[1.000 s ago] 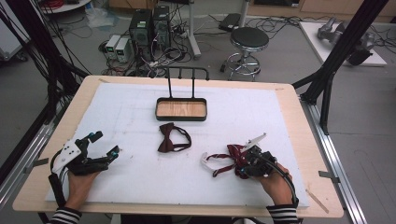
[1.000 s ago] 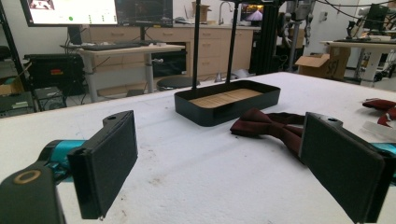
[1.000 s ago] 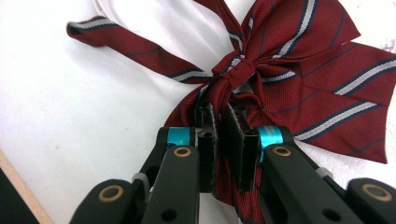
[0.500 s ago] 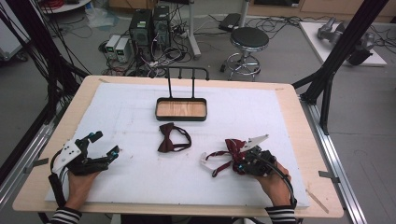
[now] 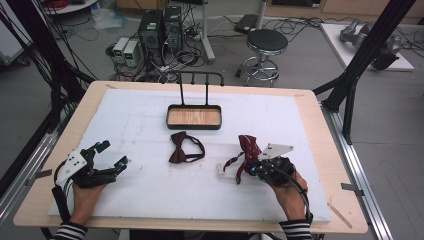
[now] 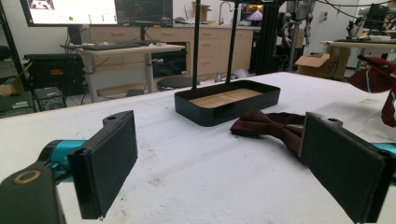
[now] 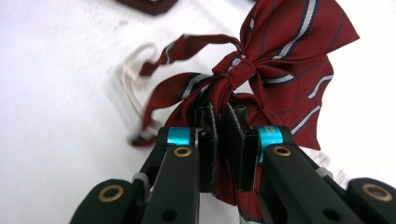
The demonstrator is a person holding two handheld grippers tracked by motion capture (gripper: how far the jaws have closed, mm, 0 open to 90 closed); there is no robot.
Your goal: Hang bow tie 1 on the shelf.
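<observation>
A striped dark-red bow tie [image 5: 248, 146] hangs from my right gripper [image 5: 249, 168], whose jaws are shut on the fabric just behind its knot. In the right gripper view the pads [image 7: 208, 122] pinch the striped bow tie [image 7: 289, 42], and its white elastic strap [image 7: 130, 88] trails to the left onto the table. A plain maroon bow tie [image 5: 184, 147] lies flat at the table's middle. My left gripper [image 5: 109, 156] rests open at the front left, nothing between its pads [image 6: 109, 163], facing the maroon bow tie [image 6: 266, 123].
A black tray [image 5: 194, 125] with a wooden floor and a tall two-post handle [image 5: 201, 75] stands behind the maroon tie. A white sheet [image 5: 150, 190] covers the wooden table. A stool [image 5: 267, 42] and computer boxes stand on the floor beyond the far edge.
My right gripper has lifted the striped bow tie a little, so the bow now stands higher and farther from the front edge. The left gripper has stayed put.
</observation>
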